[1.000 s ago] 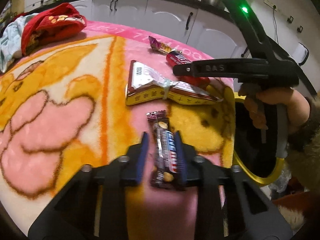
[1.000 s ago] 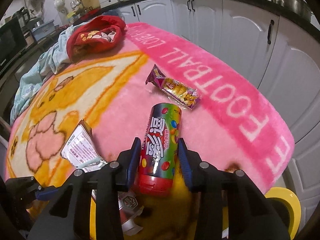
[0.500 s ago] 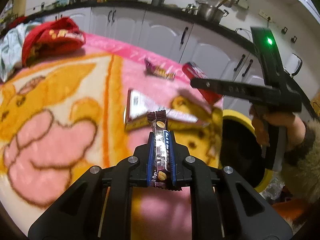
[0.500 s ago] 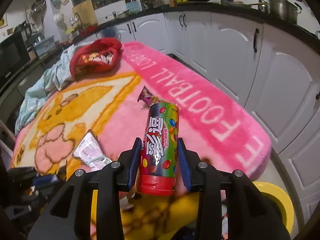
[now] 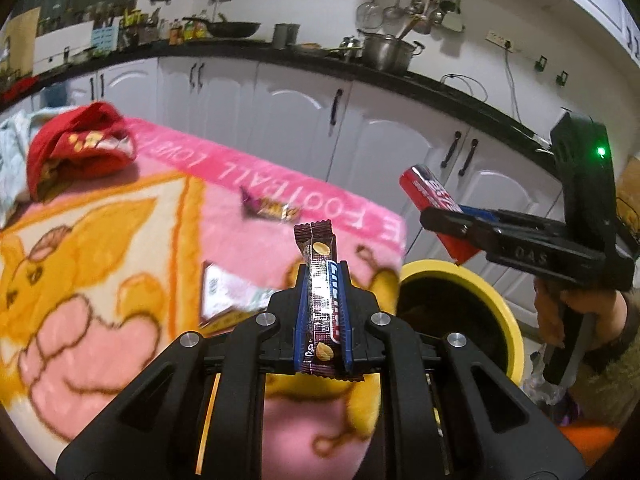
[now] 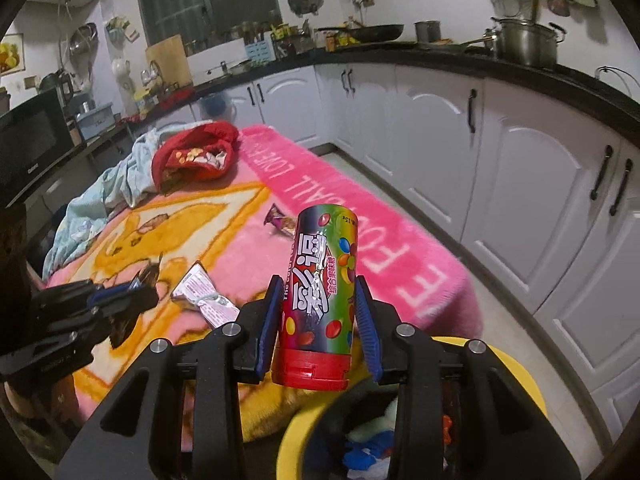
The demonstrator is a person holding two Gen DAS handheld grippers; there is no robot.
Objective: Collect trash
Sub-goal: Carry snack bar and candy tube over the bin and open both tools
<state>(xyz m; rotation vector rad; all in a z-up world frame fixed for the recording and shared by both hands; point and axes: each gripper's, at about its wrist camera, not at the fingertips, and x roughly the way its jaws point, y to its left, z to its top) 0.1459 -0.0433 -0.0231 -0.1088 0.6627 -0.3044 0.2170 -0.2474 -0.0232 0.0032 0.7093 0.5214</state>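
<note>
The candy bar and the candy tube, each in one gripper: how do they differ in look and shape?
The candy bar is flat and thin in a dark brown wrapper; the candy tube is a round cylinder, colourful, with a red cap. The left gripper is nearly closed on the bar; the right gripper stands wider around the tube. Both are held lifted, pointing up.

Your left gripper (image 5: pixel 323 316) is matte black plastic with blue pads lining its two fingers and round silver screws at the linkage joints. Your right gripper (image 6: pixel 318 320) is built the same way; from the side its body carries raised "DAS" lettering and a green indicator light. Your right hand (image 5: pixel 560 316) emerges from a dark, furry cuff.
</note>
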